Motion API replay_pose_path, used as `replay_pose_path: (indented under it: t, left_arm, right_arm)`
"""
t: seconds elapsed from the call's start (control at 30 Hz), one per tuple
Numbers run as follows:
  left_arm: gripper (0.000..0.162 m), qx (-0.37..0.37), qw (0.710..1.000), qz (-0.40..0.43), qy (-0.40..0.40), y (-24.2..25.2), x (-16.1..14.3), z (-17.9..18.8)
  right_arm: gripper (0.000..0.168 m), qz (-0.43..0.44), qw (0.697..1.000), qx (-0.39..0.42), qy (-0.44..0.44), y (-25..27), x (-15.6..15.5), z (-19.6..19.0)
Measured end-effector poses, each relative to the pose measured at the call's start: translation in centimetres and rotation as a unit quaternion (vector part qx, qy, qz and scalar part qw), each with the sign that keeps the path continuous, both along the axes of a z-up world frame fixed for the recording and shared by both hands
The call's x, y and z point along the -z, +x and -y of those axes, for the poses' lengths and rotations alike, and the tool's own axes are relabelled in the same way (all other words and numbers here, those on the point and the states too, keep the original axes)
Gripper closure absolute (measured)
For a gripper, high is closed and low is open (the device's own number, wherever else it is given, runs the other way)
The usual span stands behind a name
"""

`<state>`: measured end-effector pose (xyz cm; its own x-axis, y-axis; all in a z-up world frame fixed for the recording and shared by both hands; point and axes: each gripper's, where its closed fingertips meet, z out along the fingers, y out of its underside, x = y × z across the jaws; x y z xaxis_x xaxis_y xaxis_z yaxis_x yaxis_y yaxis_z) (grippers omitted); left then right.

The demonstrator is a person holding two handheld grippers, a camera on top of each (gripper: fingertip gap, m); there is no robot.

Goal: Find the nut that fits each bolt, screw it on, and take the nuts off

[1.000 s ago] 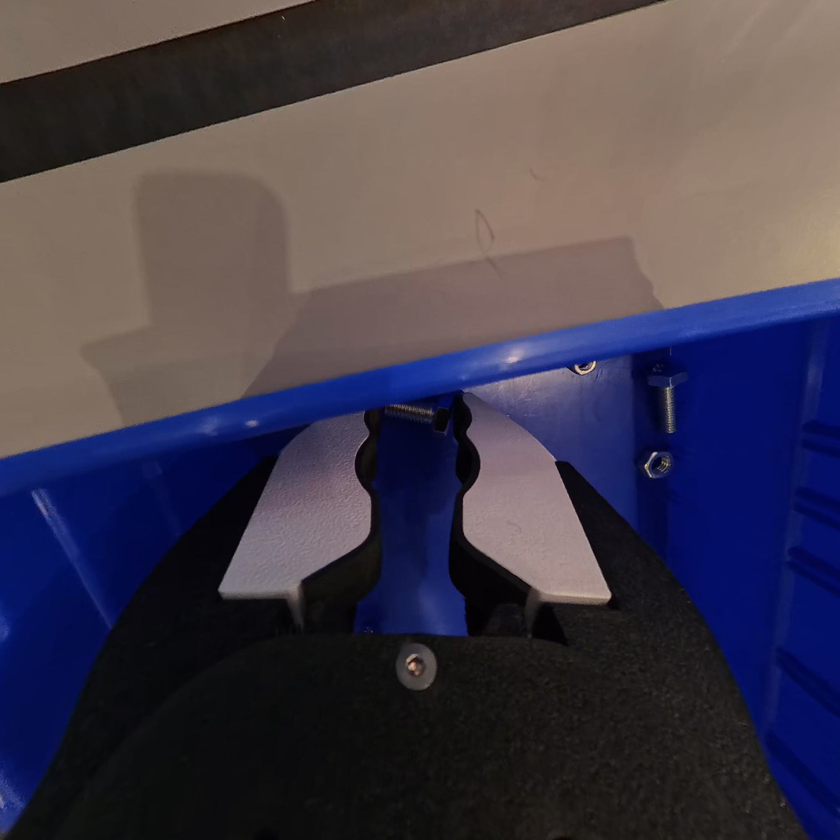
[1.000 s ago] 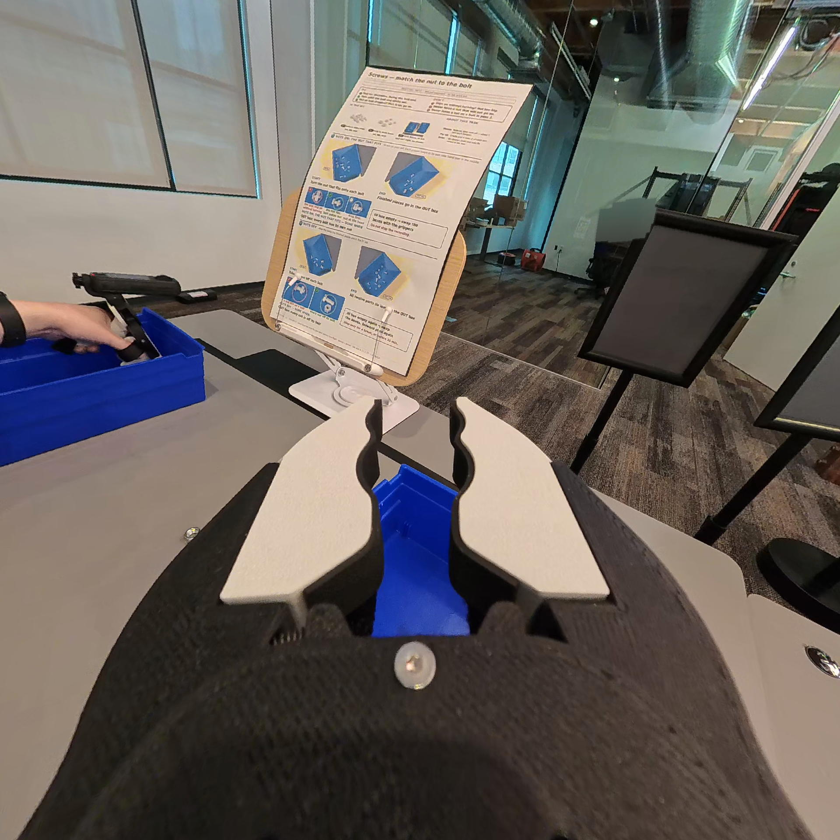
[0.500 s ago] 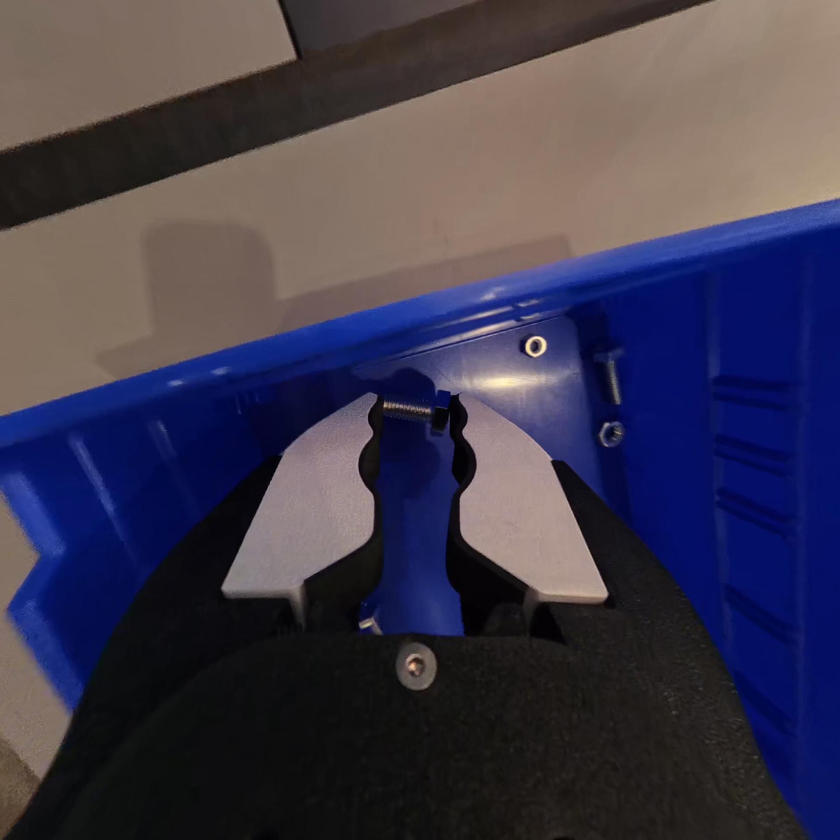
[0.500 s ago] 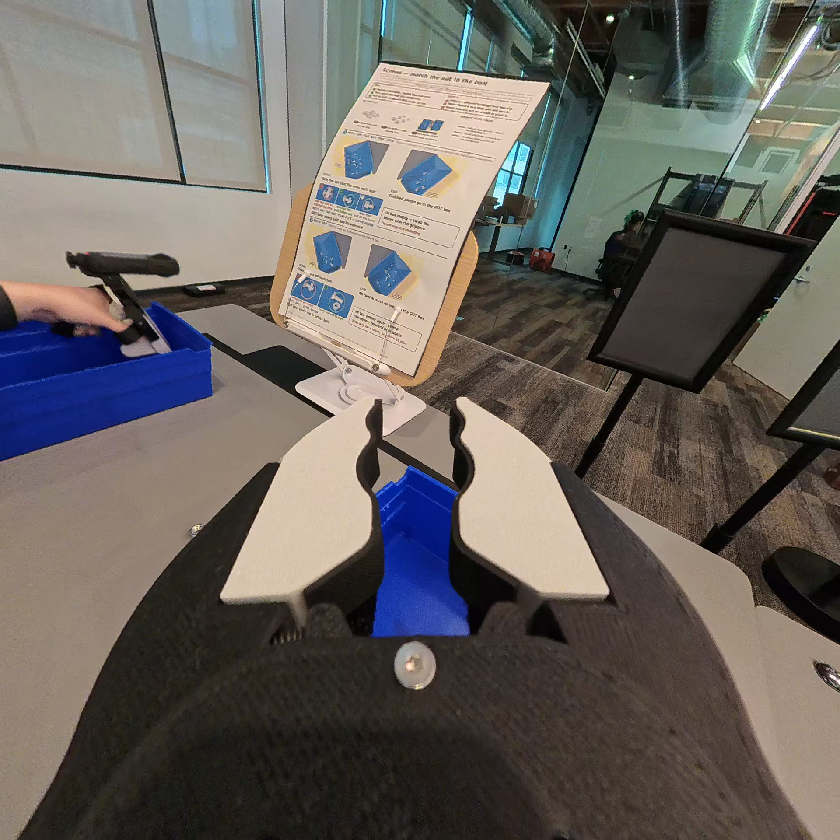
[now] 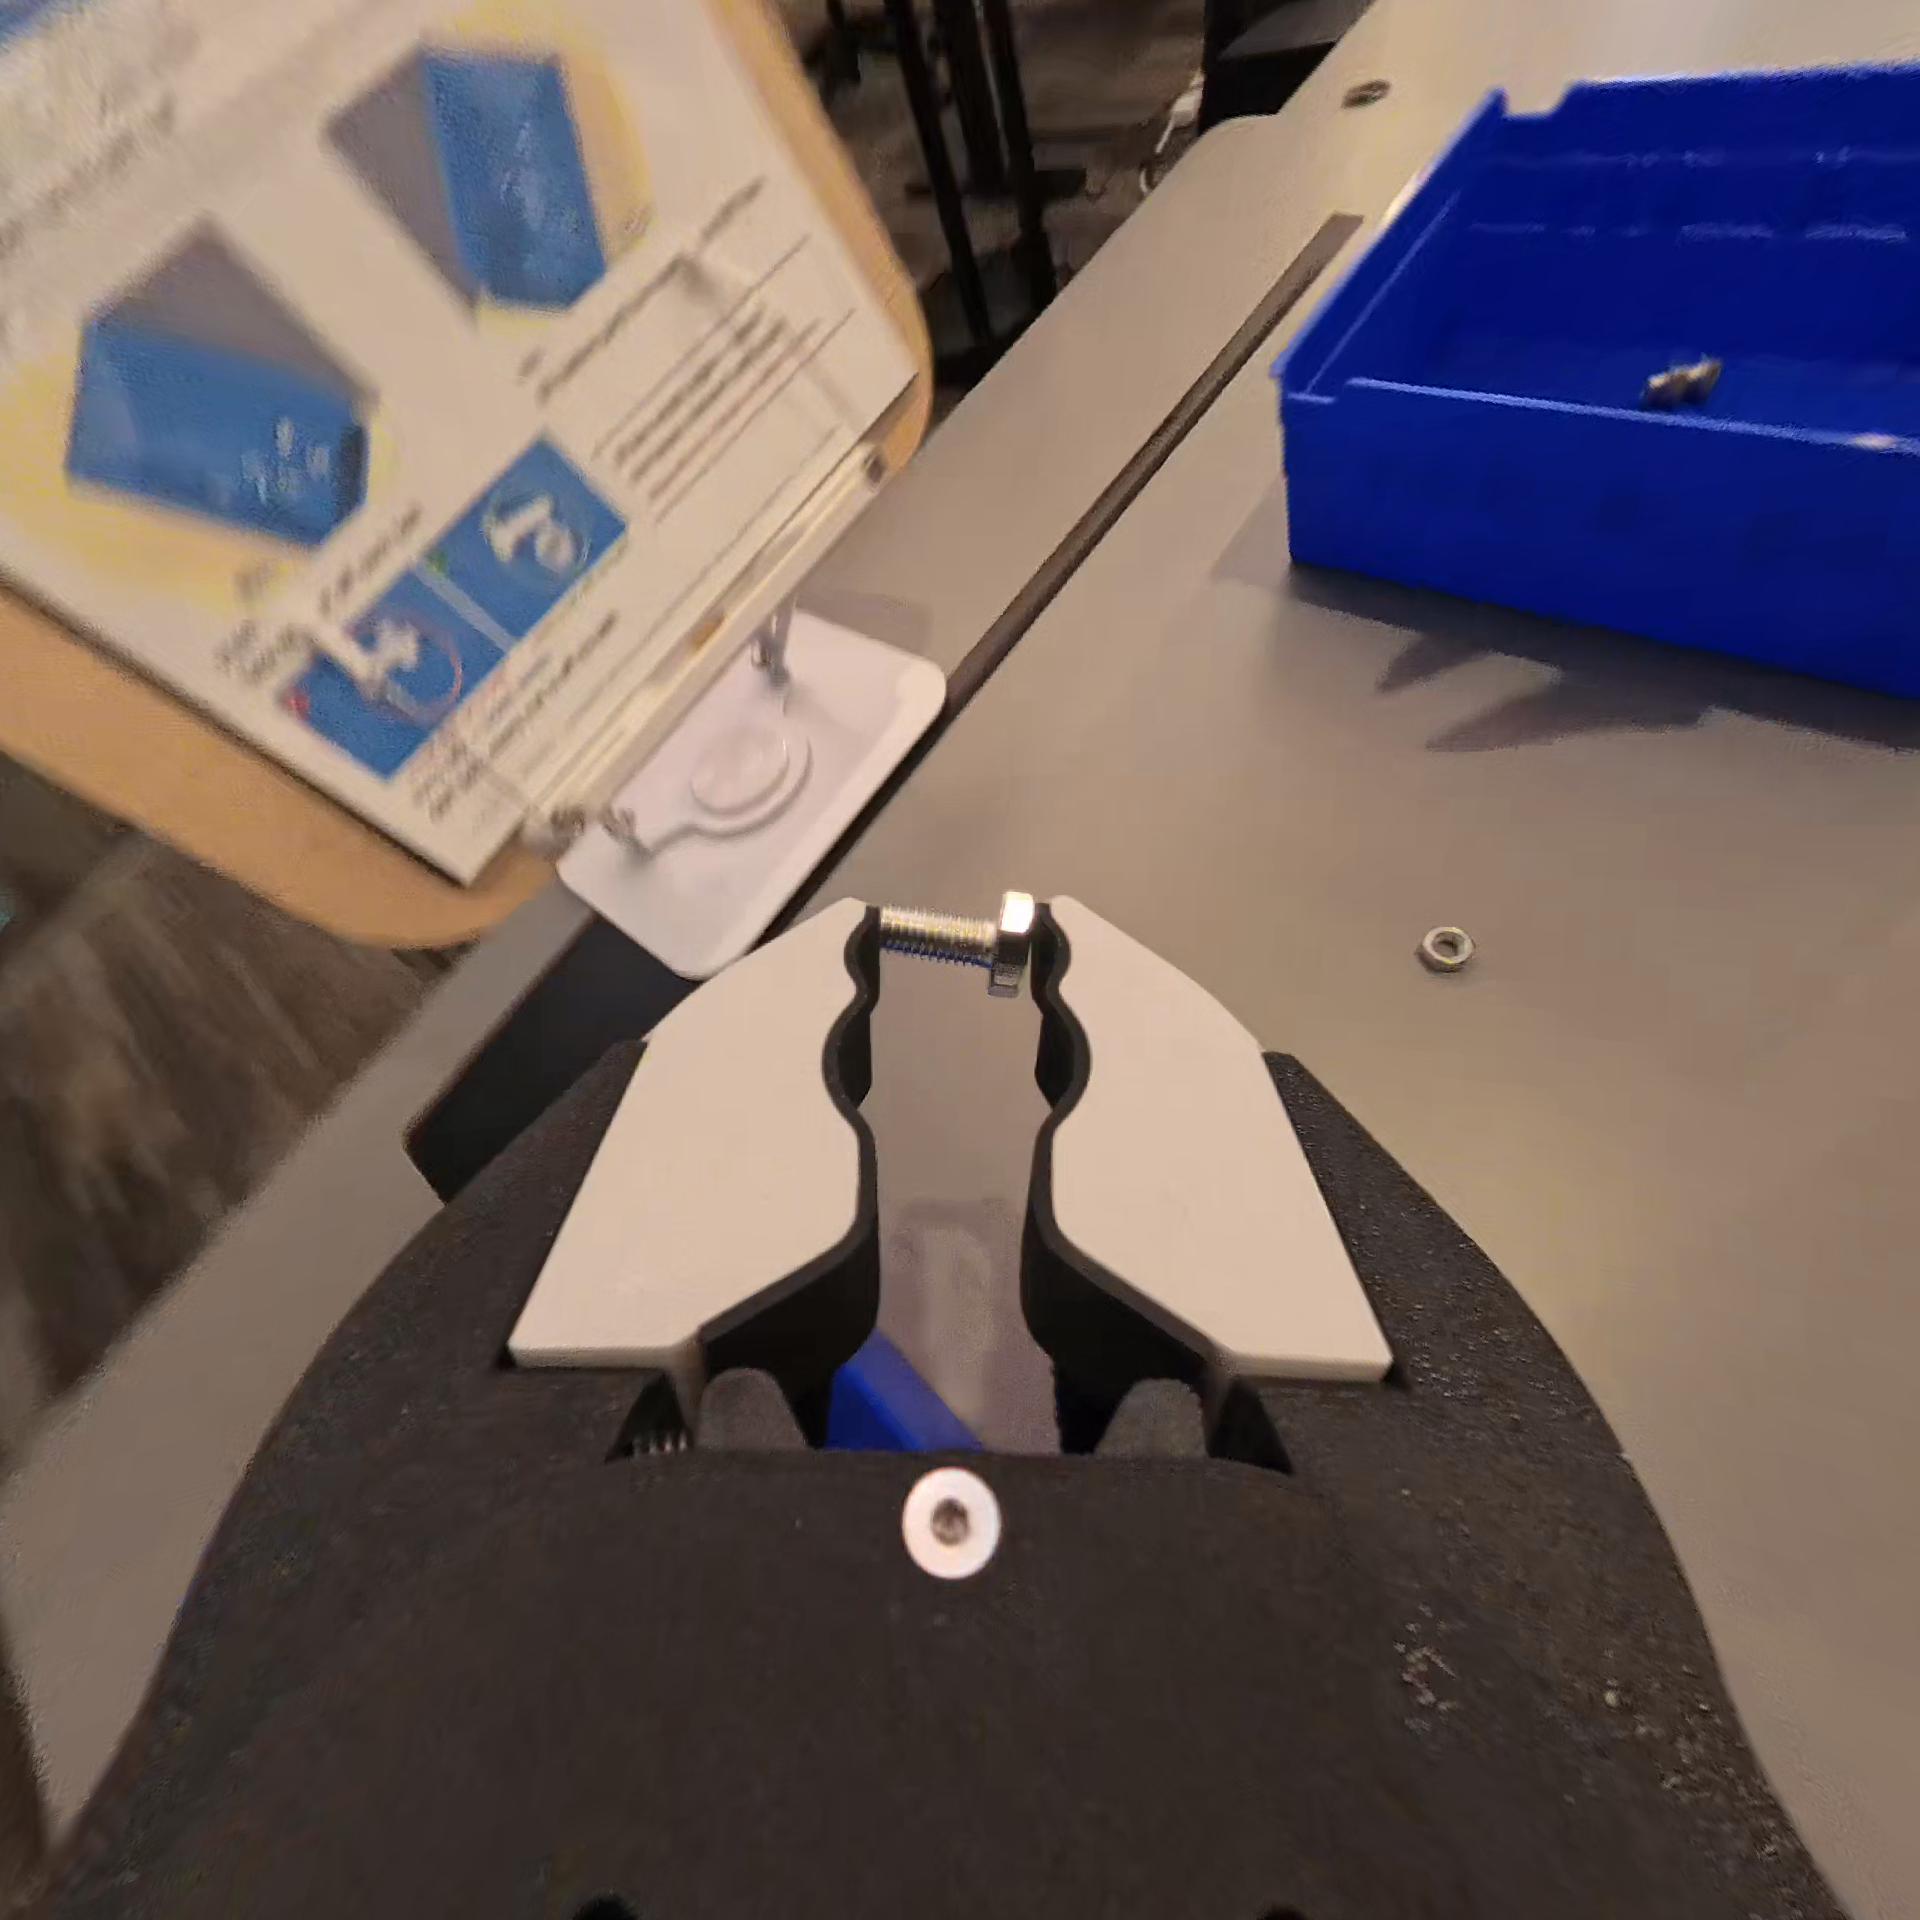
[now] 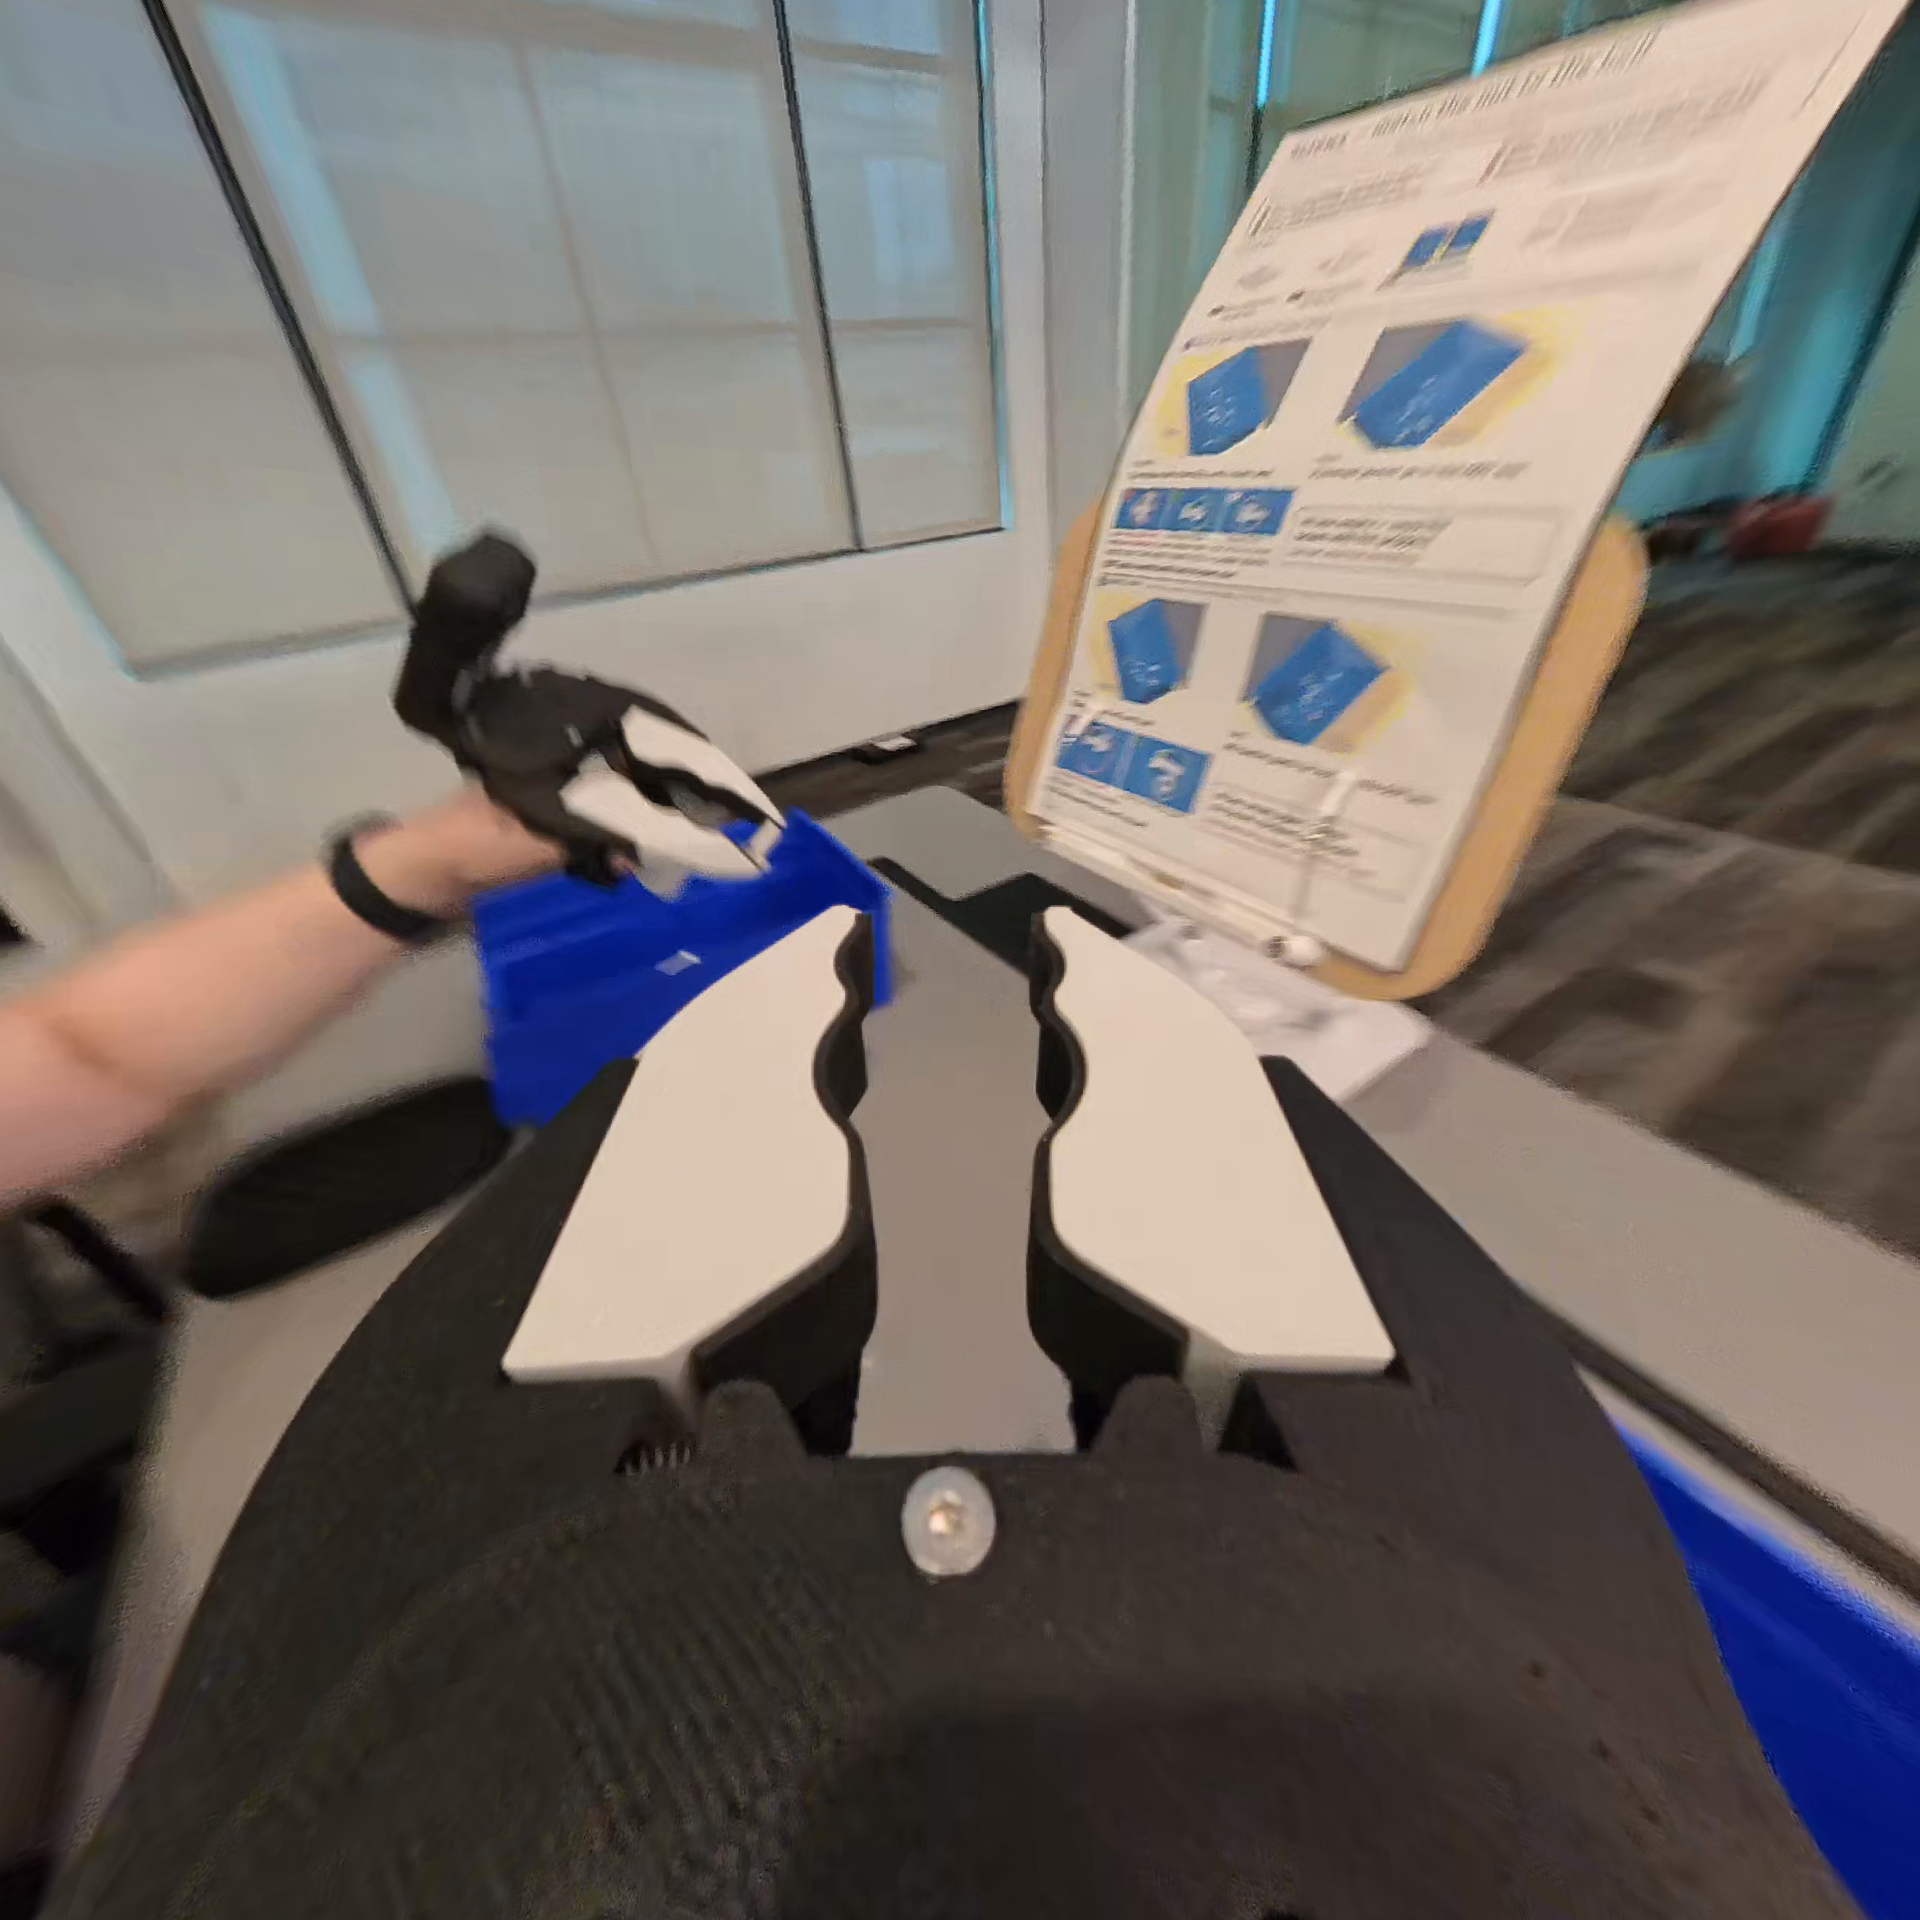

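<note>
My left gripper is shut on a small silver bolt, held crosswise between the fingertips above the grey table. A single nut lies on the table to its right. A blue bin at the upper right holds a small metal part. My right gripper is open and empty above the table. The left gripper also shows in the right wrist view, held by a hand over another blue bin.
An instruction sheet on a wooden stand with a white base stands at the left; it also shows in the right wrist view. A dark slot runs across the table. A blue bin edge is at lower right. Some 30 cm of space lies between my two pairs of fingers. My left gripper is the nearer one to the single nut: about 25 cm, against 30 cm.
My left gripper has lifted the bolt out of the blue bin and swung over the table toward the stand. My right gripper has turned left, away from its bin.
</note>
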<state>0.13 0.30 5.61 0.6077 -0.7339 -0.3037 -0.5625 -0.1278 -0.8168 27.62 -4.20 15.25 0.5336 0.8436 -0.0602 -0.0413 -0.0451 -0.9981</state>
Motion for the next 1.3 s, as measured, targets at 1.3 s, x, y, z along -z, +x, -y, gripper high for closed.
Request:
replay_pose_path:
  t: [1.3]
  left_arm:
    - [0.132,0.164,0.967,0.008,0.196,11.3,1.0,8.6]
  right_arm:
    - [0.158,-0.039,0.875,-0.377,-0.300,-18.6,10.3,3.8]
